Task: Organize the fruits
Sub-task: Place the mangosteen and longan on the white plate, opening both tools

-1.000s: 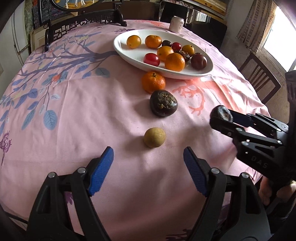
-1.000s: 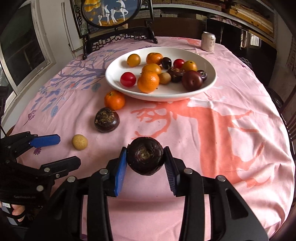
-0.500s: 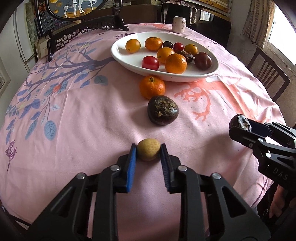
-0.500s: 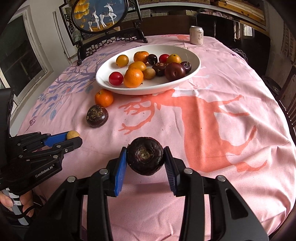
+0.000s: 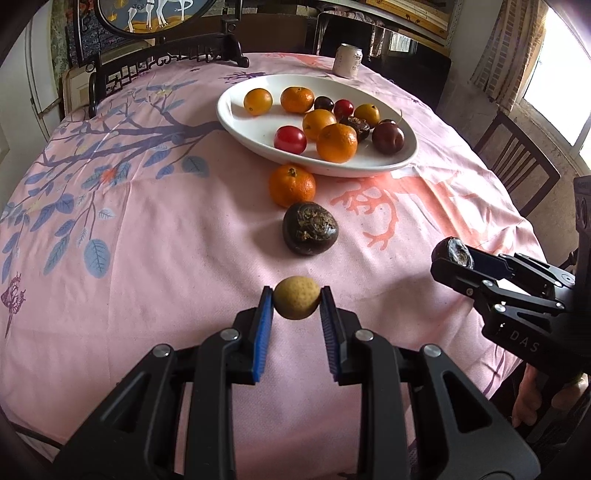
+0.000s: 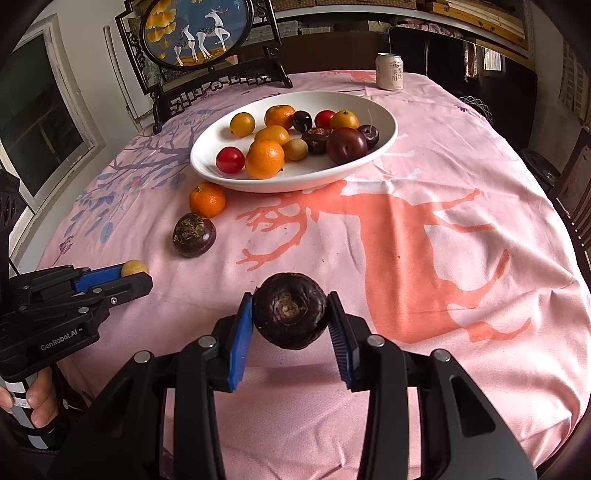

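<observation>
Each view is a fisheye looking forward along its own fingers, low over the near part of the bench [image 5: 155,236] and tilted down toward the far side. The left wrist view sits at the near left and sees the right gripper [image 5: 452,258] at its right edge. The right wrist view sits at the near right and sees the left gripper [image 6: 129,275] at its left edge. Both share the bowl [image 5: 236,114] [image 6: 384,122], the can [image 5: 347,61] [image 6: 389,72] and the screen [image 5: 155,14] [image 6: 195,31] behind.
</observation>
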